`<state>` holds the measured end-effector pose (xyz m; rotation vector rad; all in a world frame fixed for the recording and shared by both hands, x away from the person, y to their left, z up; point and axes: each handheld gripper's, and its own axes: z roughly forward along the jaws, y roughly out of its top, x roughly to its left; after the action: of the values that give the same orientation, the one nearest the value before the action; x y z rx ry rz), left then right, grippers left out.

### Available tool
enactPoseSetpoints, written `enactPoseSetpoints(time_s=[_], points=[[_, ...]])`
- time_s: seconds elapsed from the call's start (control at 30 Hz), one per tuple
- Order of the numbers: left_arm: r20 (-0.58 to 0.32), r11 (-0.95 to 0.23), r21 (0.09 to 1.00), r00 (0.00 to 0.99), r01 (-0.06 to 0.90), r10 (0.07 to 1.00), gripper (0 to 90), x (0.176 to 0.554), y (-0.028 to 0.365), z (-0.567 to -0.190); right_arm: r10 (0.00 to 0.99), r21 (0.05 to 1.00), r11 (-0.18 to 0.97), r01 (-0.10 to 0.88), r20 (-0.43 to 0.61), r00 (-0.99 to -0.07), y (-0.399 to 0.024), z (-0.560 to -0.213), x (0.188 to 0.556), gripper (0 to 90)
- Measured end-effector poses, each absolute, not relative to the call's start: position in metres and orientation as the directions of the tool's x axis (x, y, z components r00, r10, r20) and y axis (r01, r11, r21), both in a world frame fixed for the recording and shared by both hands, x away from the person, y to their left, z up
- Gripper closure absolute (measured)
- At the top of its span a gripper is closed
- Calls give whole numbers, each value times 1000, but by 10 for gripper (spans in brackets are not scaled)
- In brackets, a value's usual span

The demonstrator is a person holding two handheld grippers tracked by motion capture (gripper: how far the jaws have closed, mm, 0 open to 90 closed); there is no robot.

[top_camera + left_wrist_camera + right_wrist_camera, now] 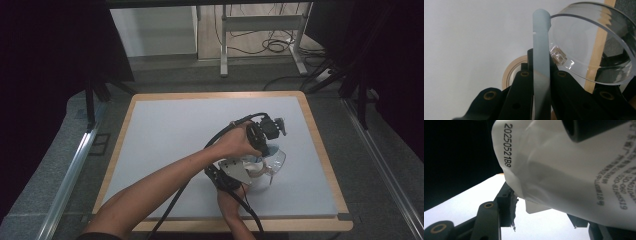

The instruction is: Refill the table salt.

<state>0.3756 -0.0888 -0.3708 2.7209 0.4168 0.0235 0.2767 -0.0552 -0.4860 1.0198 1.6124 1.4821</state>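
fingers of the left gripper point(541, 82) clamp a pale blue handle point(541, 50) of the clear jug point(596, 47); right gripper point(541, 220) pinches a white packet point(574, 177) beside it. pouring seems pending.

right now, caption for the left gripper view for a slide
Left tool shut on a pale blue strip joined to a clear round container above the white table.
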Motion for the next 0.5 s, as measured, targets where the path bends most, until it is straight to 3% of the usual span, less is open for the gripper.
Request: enactPoseSetpoints(time_s=[0.5], points=[[-41, -881, 379, 956, 284, 291, 900, 375, -88, -369, 899, 996, 35, 82, 5, -437, -54, -485, 276, 484]])
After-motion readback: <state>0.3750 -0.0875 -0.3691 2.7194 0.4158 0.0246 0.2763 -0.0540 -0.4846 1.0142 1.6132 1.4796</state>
